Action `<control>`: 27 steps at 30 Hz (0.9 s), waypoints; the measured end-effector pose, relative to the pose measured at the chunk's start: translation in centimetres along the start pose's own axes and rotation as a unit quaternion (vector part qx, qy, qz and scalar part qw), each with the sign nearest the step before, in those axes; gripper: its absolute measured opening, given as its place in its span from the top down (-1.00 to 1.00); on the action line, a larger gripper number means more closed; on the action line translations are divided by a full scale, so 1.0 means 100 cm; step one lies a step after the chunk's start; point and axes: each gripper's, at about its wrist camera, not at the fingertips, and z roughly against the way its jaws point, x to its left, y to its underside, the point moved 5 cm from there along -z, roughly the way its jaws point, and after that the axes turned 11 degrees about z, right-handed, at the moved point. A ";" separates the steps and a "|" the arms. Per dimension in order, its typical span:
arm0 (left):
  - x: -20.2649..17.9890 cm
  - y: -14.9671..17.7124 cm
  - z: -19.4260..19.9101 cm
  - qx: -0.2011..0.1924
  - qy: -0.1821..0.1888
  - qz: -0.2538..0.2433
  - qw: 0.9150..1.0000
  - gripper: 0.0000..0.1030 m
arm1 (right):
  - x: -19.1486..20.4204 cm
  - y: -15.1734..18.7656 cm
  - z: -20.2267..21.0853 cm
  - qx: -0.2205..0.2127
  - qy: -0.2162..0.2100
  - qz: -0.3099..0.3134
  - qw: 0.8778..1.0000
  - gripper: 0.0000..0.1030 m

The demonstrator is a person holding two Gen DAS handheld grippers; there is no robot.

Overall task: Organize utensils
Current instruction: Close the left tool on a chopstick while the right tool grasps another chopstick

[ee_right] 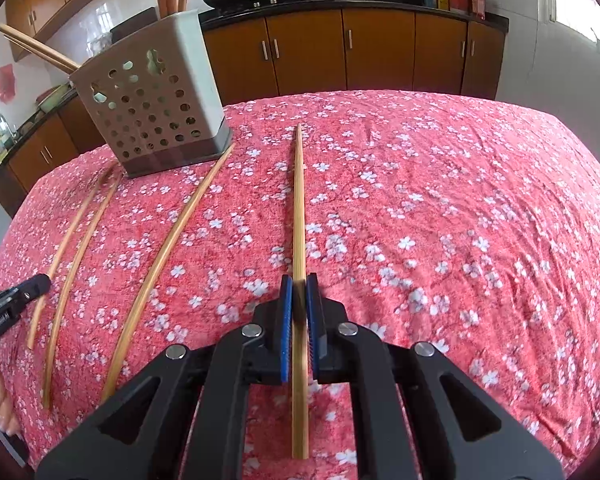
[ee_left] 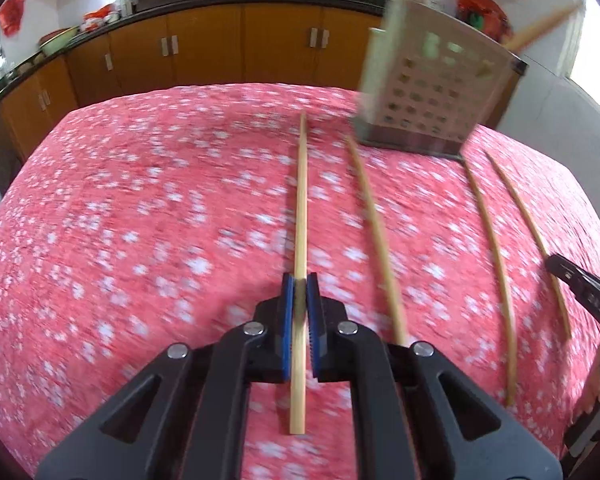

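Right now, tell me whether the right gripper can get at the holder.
Probably yes: the right gripper, shut on a chopstick, faces open cloth up to the holder; only a loose chopstick lies flat between.

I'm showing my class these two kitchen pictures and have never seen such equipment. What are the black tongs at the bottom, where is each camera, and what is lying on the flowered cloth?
No robot is here: a person holds a hand-operated gripper in each hand, with a wide-angle camera on each looking along its fingers. One picture comes from the left gripper, the other from the right gripper. Each is shut on one chopstick: the left chopstick and the right chopstick. Both views show four chopsticks altogether over the red flowered tablecloth, the other two lying loose. A perforated utensil holder stands on it, with more chopsticks sticking out.
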 end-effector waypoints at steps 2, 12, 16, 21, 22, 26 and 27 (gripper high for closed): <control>0.013 -0.007 -0.003 -0.005 -0.008 0.012 1.000 0.82 | -0.006 -0.004 -0.004 0.000 0.004 -0.003 1.000 0.84; 0.021 -0.012 -0.002 -0.012 0.008 0.020 1.000 0.81 | -0.018 -0.009 -0.011 0.000 0.005 -0.019 1.000 0.84; 0.023 -0.011 -0.001 -0.011 0.014 0.026 1.000 0.81 | -0.018 -0.008 -0.009 0.001 0.007 -0.020 1.000 0.84; 0.025 -0.012 0.000 -0.010 0.020 0.033 0.999 0.81 | -0.017 -0.009 -0.009 0.003 0.014 -0.013 1.000 0.84; 0.025 -0.012 0.000 -0.010 0.021 0.034 0.999 0.82 | -0.016 -0.009 -0.009 0.004 0.017 -0.010 1.000 0.83; 0.023 -0.011 0.002 -0.009 0.018 0.029 0.999 0.81 | -0.009 -0.007 -0.007 0.007 0.027 0.015 0.999 0.84; 0.022 -0.010 0.003 -0.009 0.018 0.026 0.999 0.81 | -0.009 -0.006 -0.007 0.007 0.026 0.016 1.000 0.84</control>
